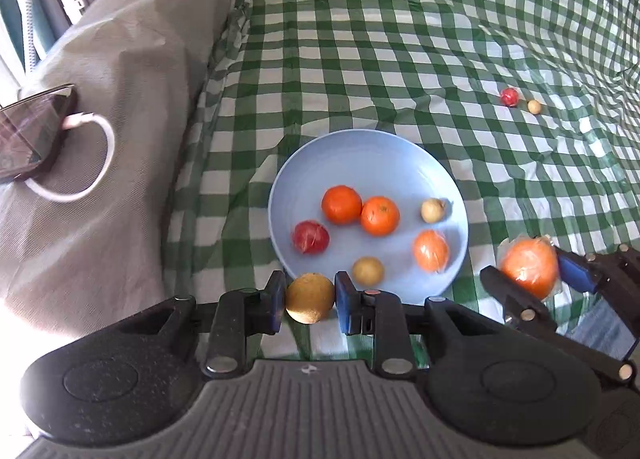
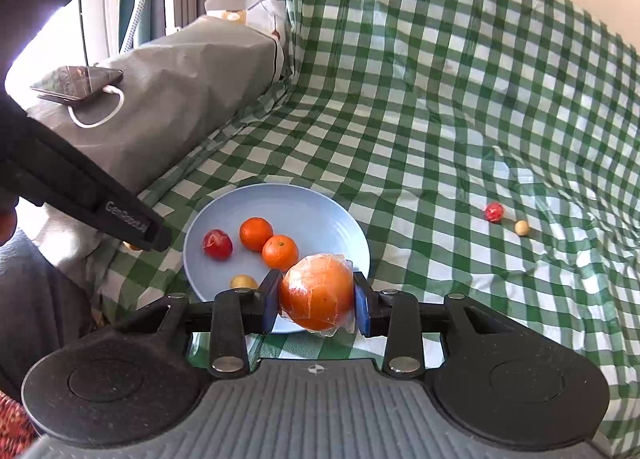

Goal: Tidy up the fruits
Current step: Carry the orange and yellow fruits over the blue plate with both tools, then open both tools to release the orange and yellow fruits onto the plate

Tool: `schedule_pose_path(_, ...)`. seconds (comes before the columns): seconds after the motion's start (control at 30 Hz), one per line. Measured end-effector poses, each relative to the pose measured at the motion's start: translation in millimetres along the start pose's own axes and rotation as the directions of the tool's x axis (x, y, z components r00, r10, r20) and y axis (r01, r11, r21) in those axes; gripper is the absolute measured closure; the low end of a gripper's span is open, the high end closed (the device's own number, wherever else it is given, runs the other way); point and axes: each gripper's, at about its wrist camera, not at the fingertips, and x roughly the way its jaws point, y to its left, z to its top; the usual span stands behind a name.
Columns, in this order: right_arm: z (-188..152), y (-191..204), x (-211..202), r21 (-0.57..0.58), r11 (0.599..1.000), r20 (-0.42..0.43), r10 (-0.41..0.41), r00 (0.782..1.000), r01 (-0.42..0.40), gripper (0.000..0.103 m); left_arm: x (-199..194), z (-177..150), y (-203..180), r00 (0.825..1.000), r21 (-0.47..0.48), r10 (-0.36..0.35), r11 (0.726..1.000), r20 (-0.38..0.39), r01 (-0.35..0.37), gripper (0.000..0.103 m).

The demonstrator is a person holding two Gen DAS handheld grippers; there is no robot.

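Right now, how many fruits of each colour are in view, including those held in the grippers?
Orange: 4, three on the blue plate, one wrapped in the right gripper
Red: 2
Yellowish-brown: 4, one in the left gripper
Total: 10

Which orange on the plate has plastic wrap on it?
The orange nearest the plate's right rim, in the left wrist view. It is shiny and crinkly with wrap. The two touching oranges in the middle are bare.

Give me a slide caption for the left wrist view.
Left tool holds a yellow fruit at the blue plate; right tool brings a wrapped orange.
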Motion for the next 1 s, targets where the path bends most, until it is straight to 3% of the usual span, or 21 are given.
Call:
schedule_pose_path(0.3,13,-7,55,0.027,1.000,-0.071,0.004,0.997,-0.002,0.065,50,35,-3,0.999,0.015,0.011,1.000,-0.041,-0.010,0.074)
schedule_pose_path(0.57,20,-2,102,-0.039,0.999,-0.132,0.020,0.991,-0.025,0.065,88,53,-5,0.997,0.034,0.038,0.999,-0.060,-0.036,0.073)
schedule_pose_path(0.6,21,-1,106,-0.046,0.998,-0.137,0.023,0.990,-0.030,0.065,89,55,-4,0.998,0.030,0.036,0.999,-0.050,-0.035,0.071)
schedule_pose_path(0.63,22,0,111,-0.052,0.998,-0.141,0.027,0.990,-0.034,0.064,88,57,-3,0.999,0.026,0.032,0.999,-0.040,-0.031,0.050)
schedule_pose_path(0.67,24,0,114,-0.055,0.998,-0.139,0.030,0.990,-0.038,0.061,86,58,-2,0.999,0.021,0.028,0.999,-0.028,-0.028,0.019)
schedule_pose_path(0.7,26,0,115,-0.057,0.998,-0.130,0.034,0.991,-0.042,0.056,81,59,-1,1.000,0.010,0.027,1.000,-0.004,-0.027,0.006)
schedule_pose_path(0.73,27,0,115,-0.059,0.998,-0.117,0.027,0.993,-0.034,0.040,74,58,1,0.999,-0.001,0.026,1.000,0.029,-0.026,0.000)
schedule_pose_path(0.77,29,0,114,-0.060,0.998,-0.102,0.013,0.995,-0.019,0.024,67,57,1,0.998,-0.007,0.019,1.000,0.054,-0.019,0.000)
schedule_pose_path(0.8,31,-1,111,-0.060,0.998,-0.088,0.001,0.996,-0.007,0.019,61,55,2,0.998,0.000,0.004,1.000,0.059,-0.004,0.000)
schedule_pose_path(1.0,22,-4,64,-0.013,1.000,-0.117,0.011,0.993,-0.013,0.009,23,20,9,0.999,0.004,0.028,1.000,0.033,-0.028,0.000)
